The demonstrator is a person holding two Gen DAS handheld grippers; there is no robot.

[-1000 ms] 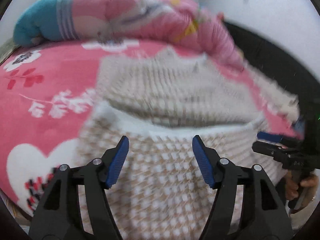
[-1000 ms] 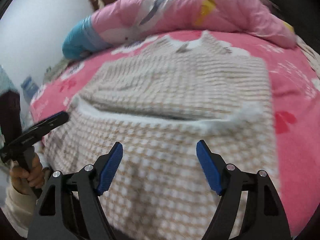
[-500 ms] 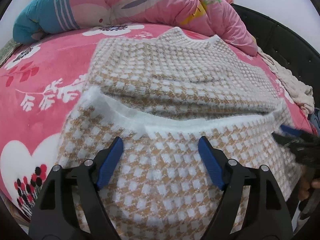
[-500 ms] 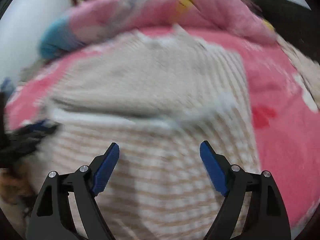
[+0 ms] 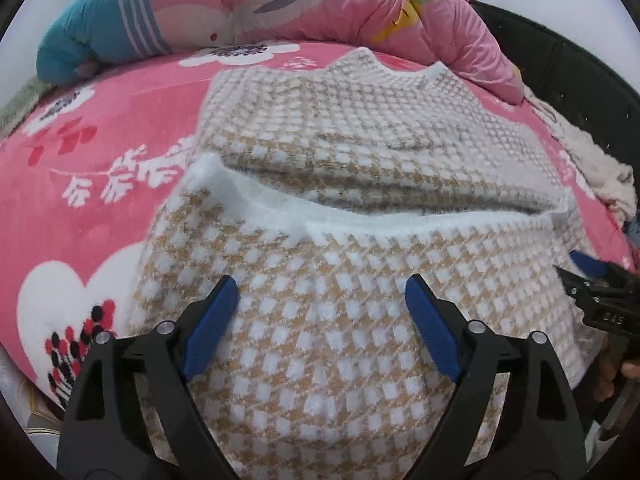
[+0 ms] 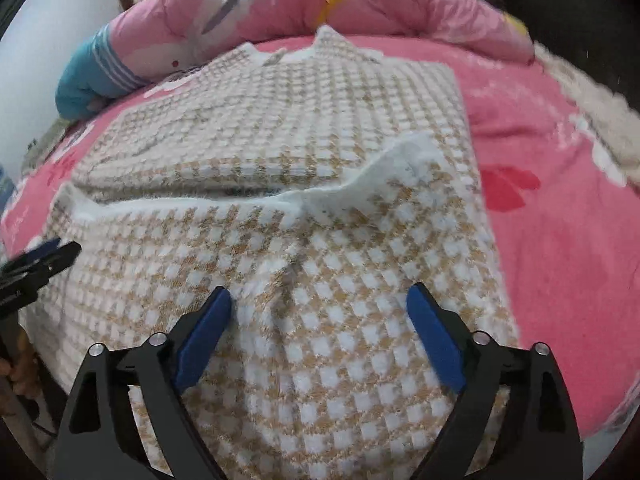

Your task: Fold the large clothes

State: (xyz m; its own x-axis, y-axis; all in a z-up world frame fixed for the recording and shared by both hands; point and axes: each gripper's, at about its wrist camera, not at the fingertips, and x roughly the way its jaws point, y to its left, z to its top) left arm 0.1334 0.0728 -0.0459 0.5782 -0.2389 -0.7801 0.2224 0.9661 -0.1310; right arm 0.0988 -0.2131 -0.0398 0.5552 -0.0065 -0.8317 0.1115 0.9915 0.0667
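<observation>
Sweater (image 5: 332, 344) is lying folded on the pink bedspread (image 5: 100, 128), directly beneath both grippers. Left gripper (image 5: 320, 312) and right gripper (image 6: 320, 316) are hovering with jaws spread, just opening, gripping nothing.

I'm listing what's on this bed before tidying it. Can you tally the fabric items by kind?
Tan-and-white checked knit sweater, lower part folded up over itself: 1
Pink floral fleece bedspread: 1
Pink printed quilt with a teal end, bunched along the far edge: 1
Cream fuzzy cloth, crumpled at the bed's right edge: 1
Total: 4
</observation>
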